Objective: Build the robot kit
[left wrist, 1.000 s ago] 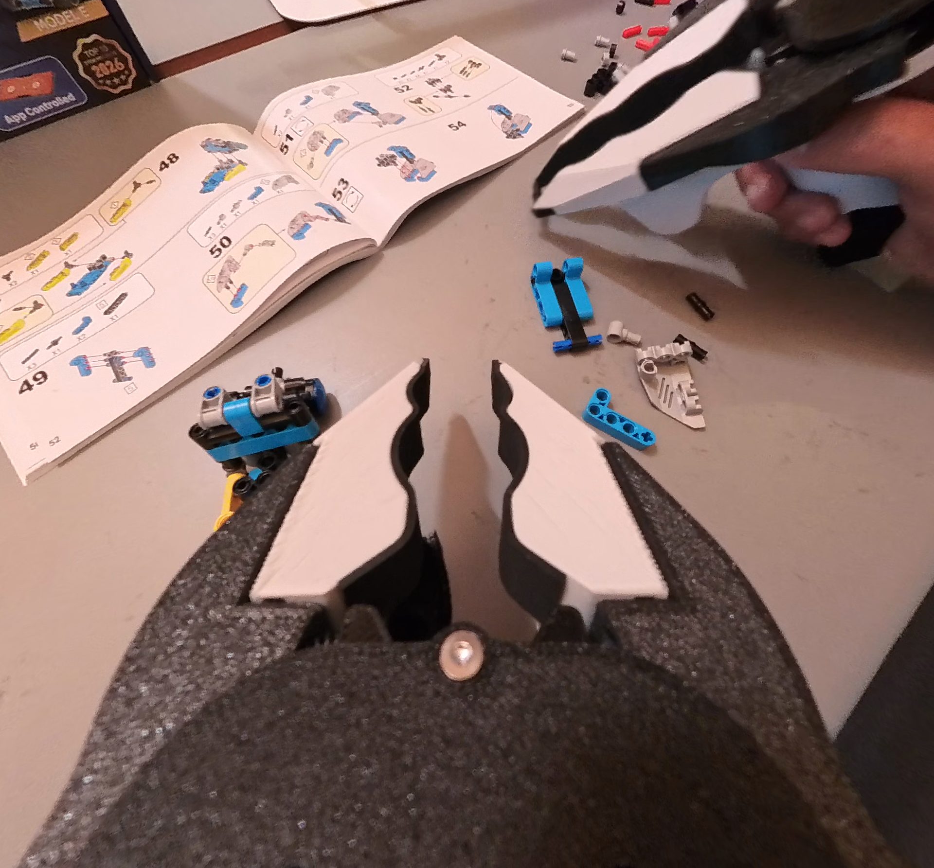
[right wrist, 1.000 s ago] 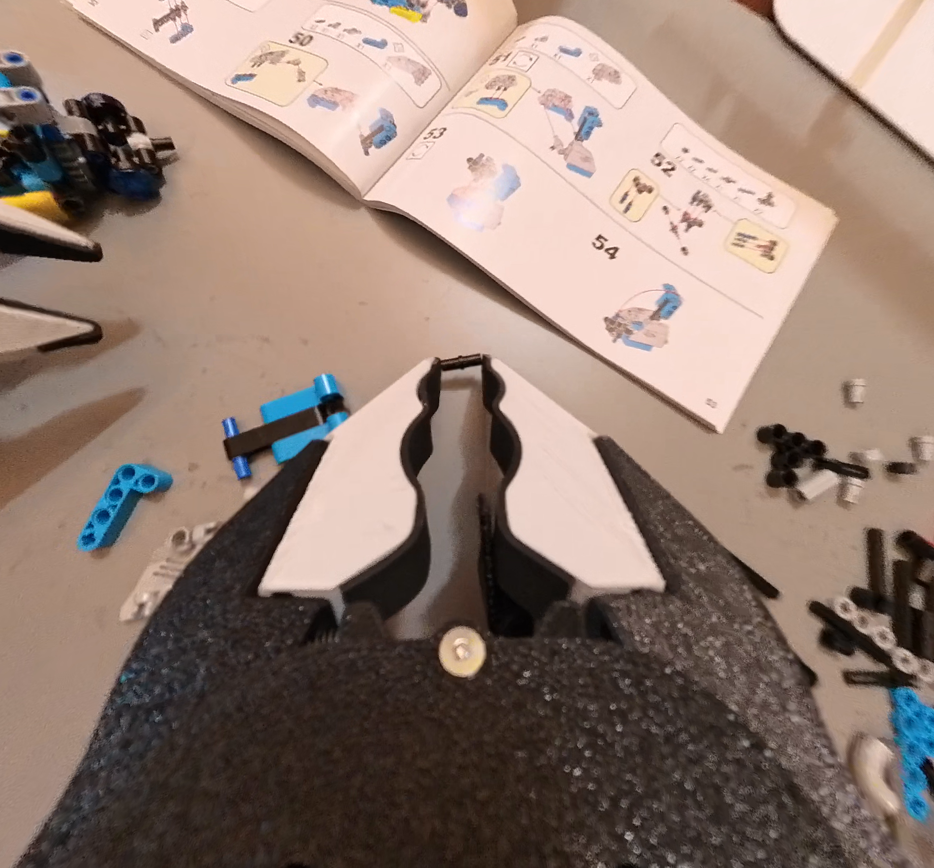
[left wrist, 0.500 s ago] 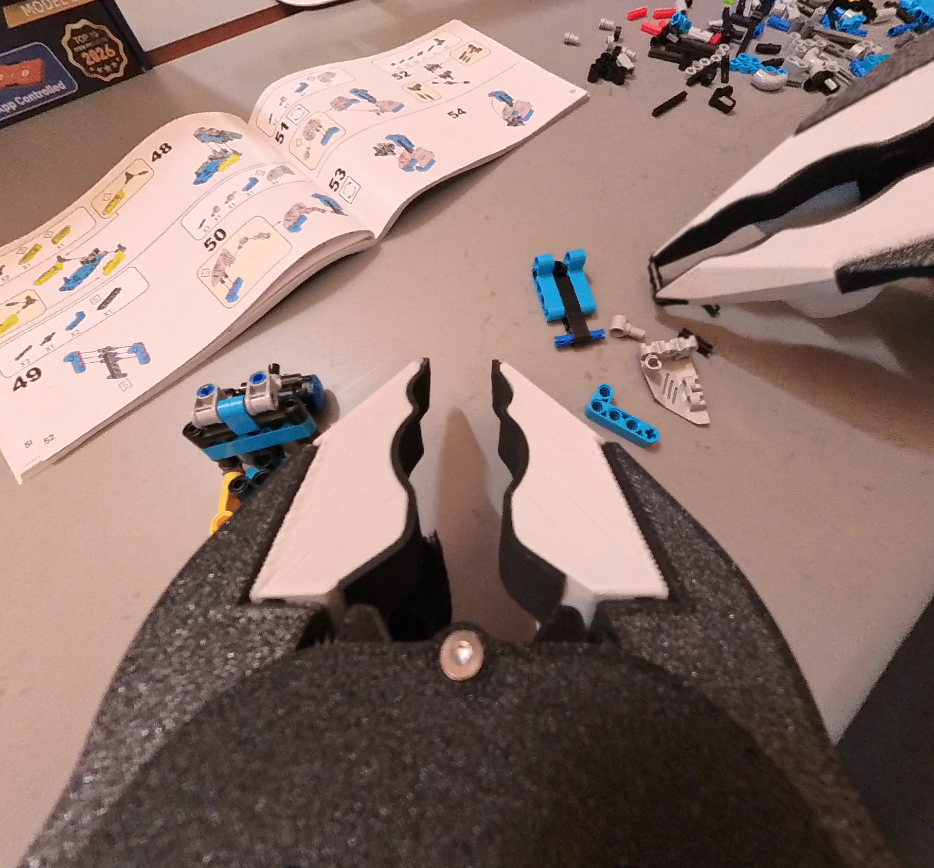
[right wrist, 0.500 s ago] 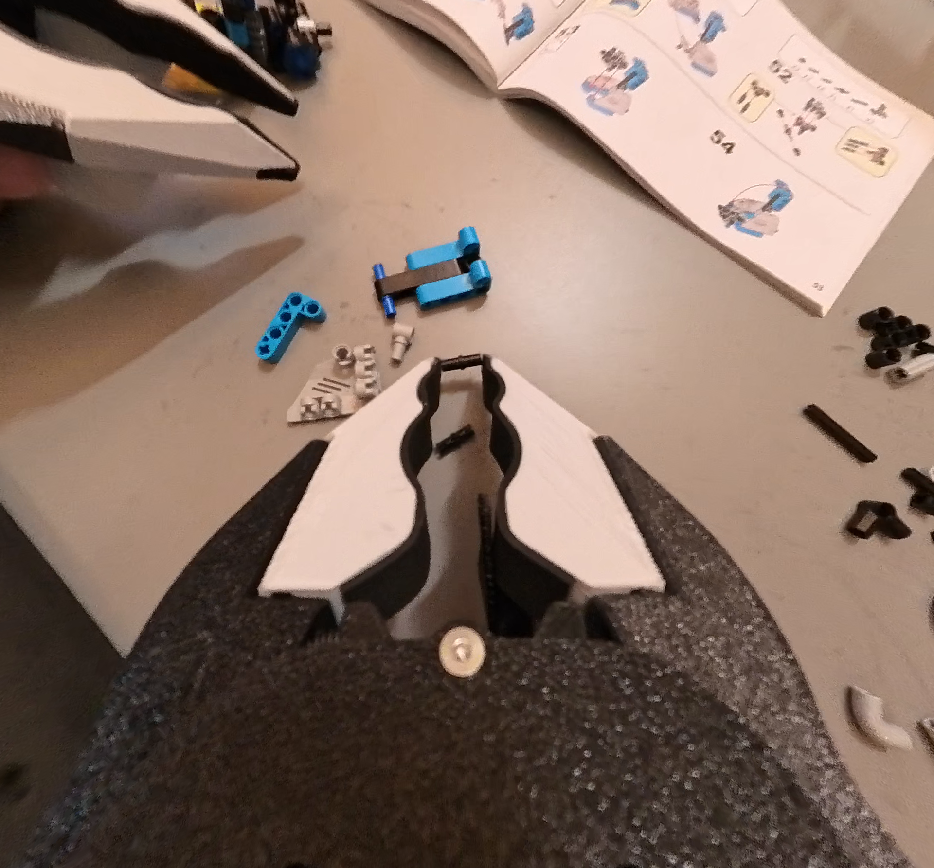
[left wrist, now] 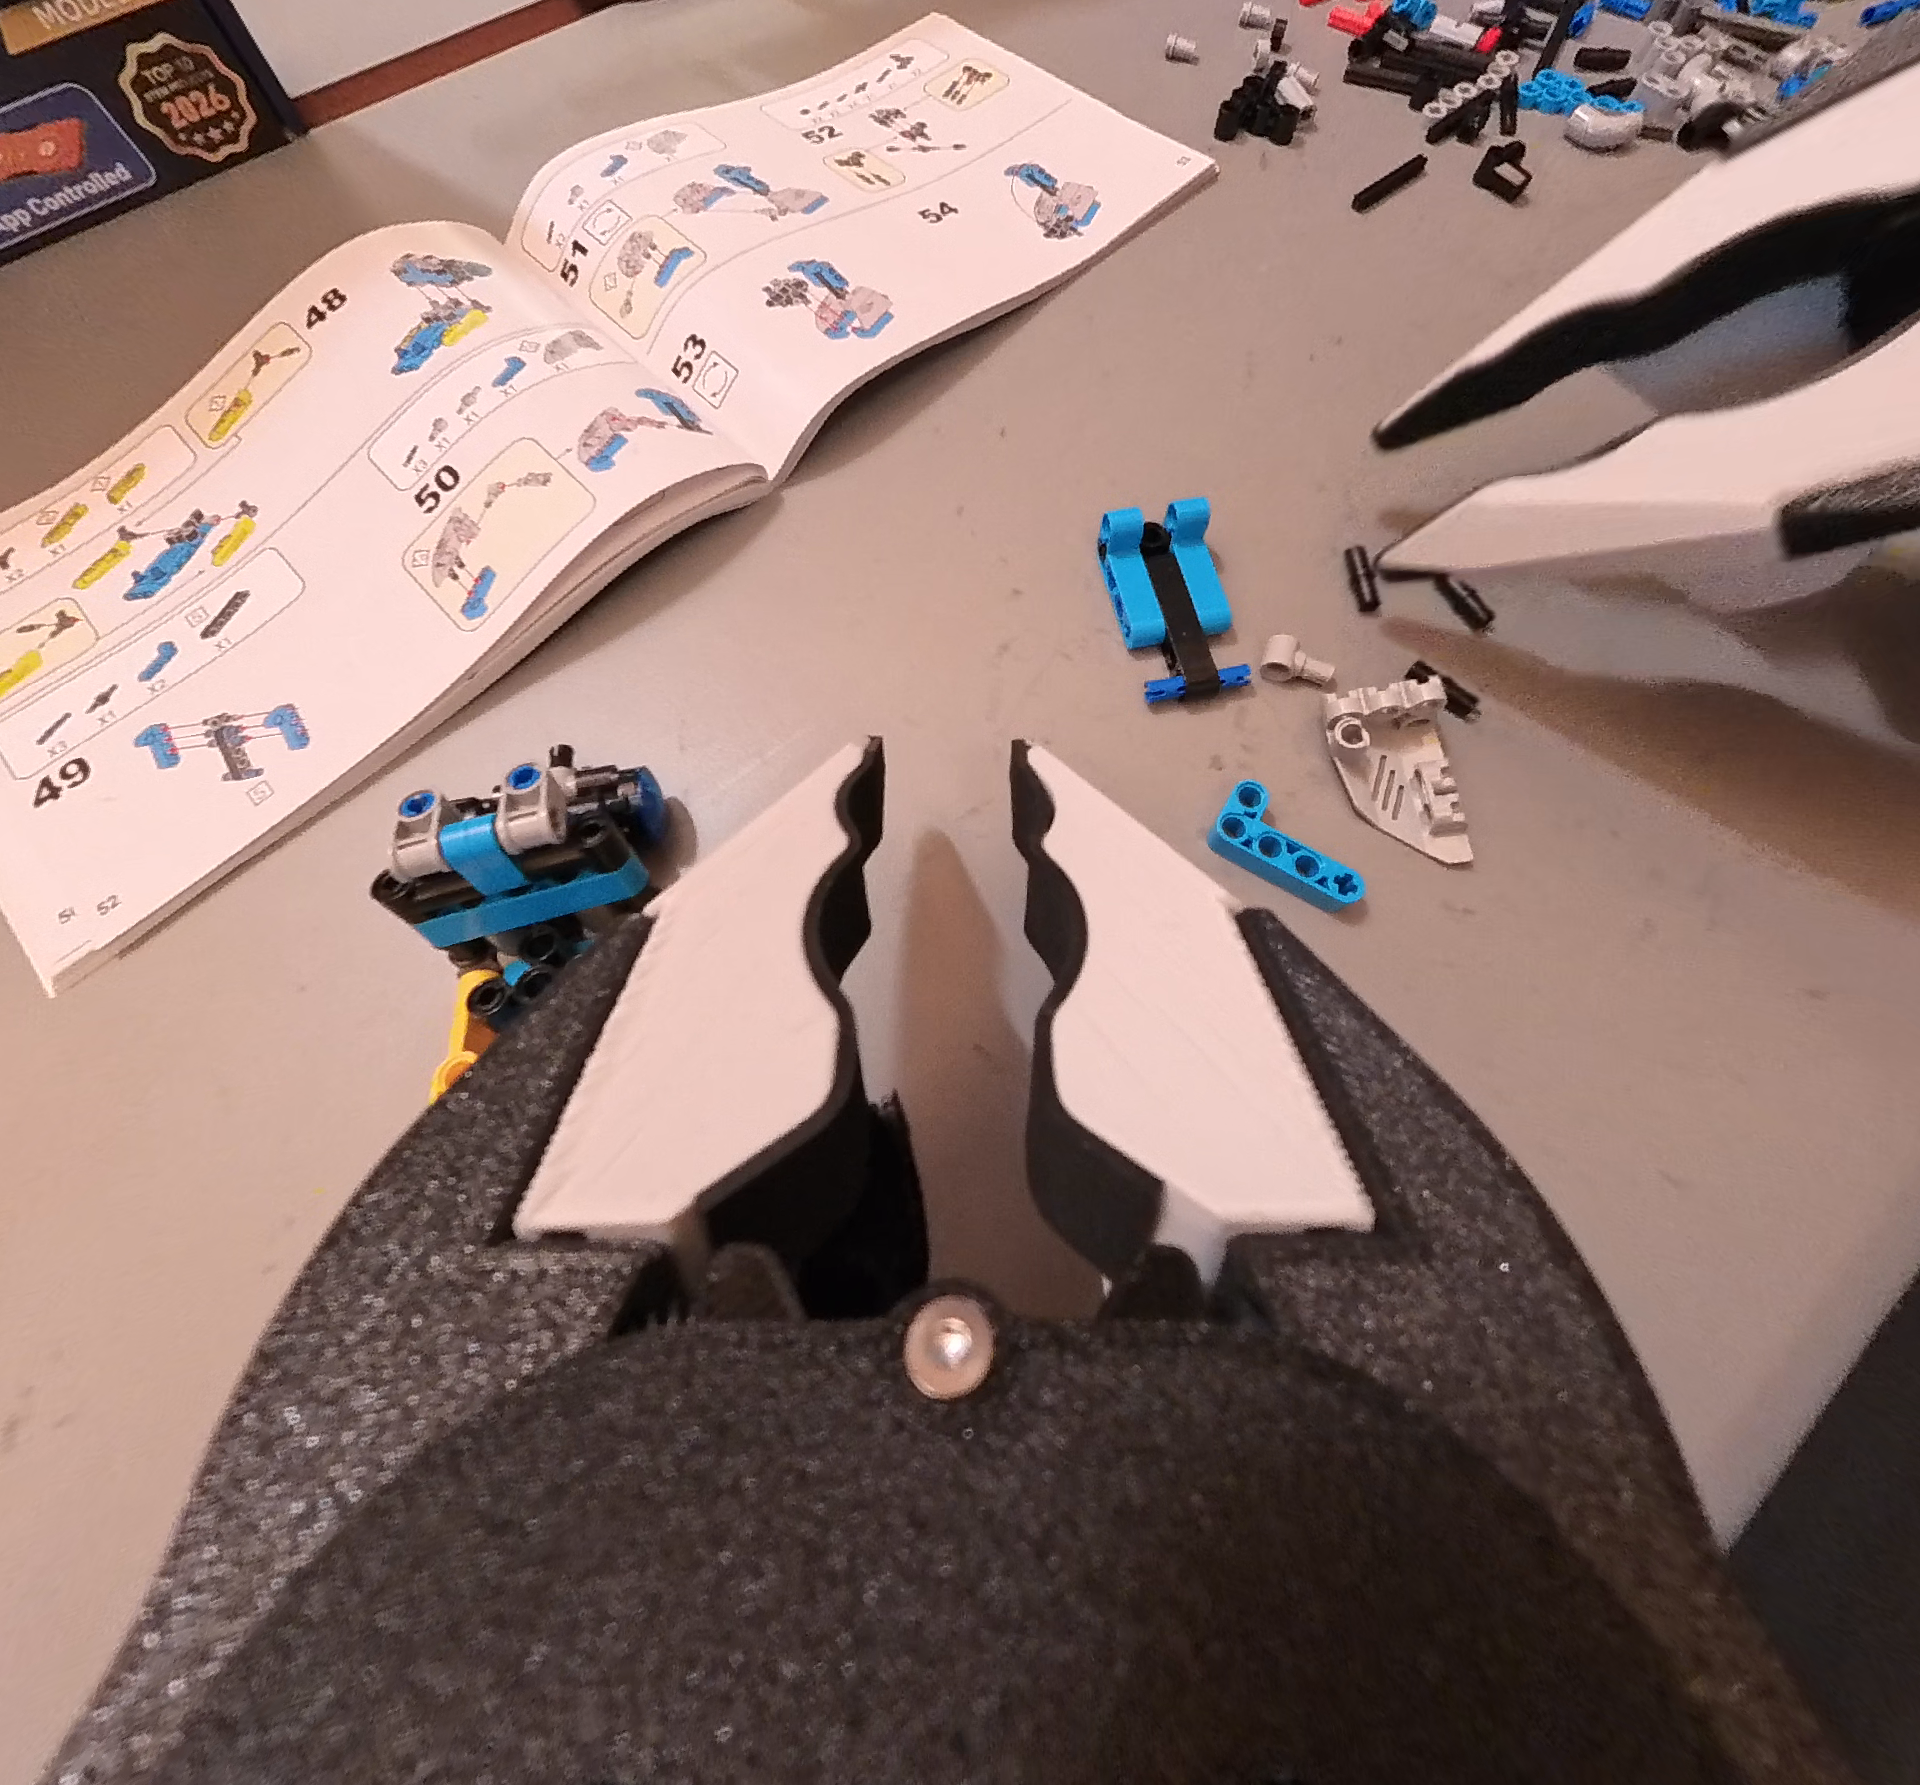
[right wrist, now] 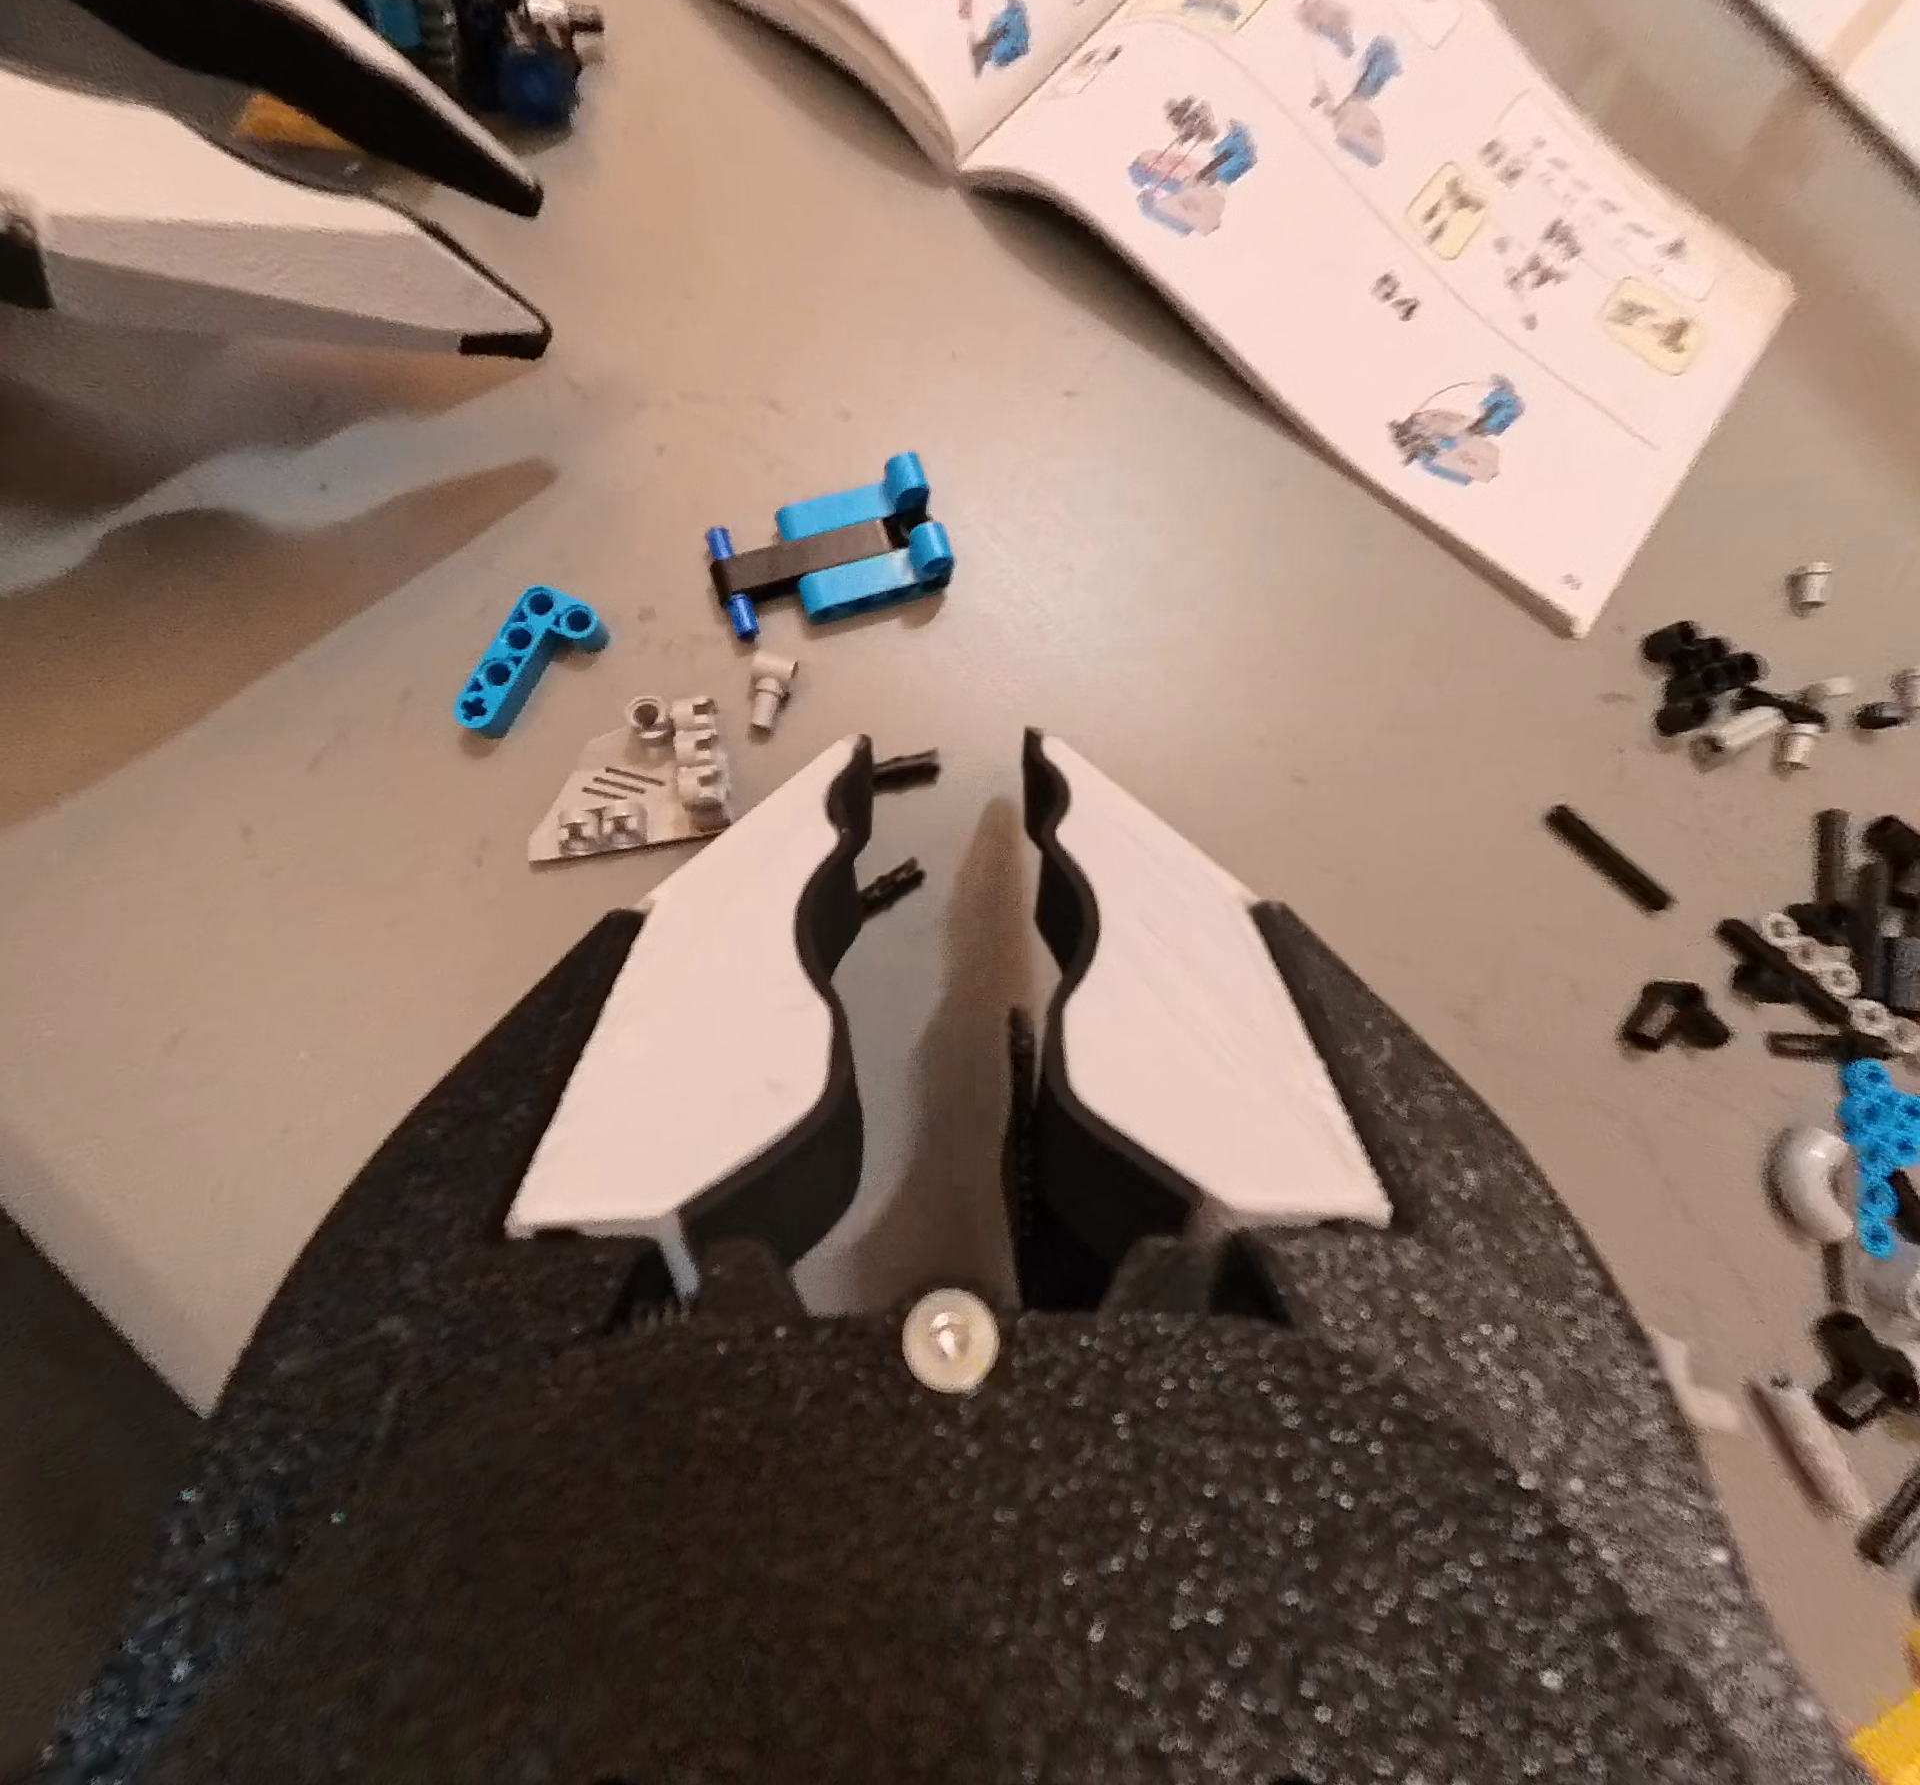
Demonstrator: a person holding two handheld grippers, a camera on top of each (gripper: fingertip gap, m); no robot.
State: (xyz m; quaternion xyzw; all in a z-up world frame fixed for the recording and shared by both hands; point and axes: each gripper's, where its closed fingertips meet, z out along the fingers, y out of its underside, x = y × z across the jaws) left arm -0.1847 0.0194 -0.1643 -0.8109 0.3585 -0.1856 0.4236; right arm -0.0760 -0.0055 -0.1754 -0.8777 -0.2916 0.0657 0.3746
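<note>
The left tool [left wrist: 945, 759] hangs with its white fingers spread and nothing between them over the bare grey bench [left wrist: 935, 592], at the centre of the left wrist view. Just beside its left finger, at centre left, sits a small blue, grey and black brick assembly [left wrist: 520, 852]. The right tool [right wrist: 945, 748] is likewise spread and empty; two short black plastic pins [right wrist: 904, 769] lie on the bench against the inner edge of its left finger, in the middle of the right wrist view. Ahead of it, toward the upper left, lie a grey wedge-shaped panel piece [right wrist: 634, 790], a bright blue L-shaped beam with holes [right wrist: 525, 655] and a flat blue and black brick piece [right wrist: 831, 551]. An open white instruction booklet [left wrist: 623, 364] fills the upper left of the left wrist view, and a heap of loose black, grey, red and blue brick parts [left wrist: 1558, 42] sits at its upper right.
</note>
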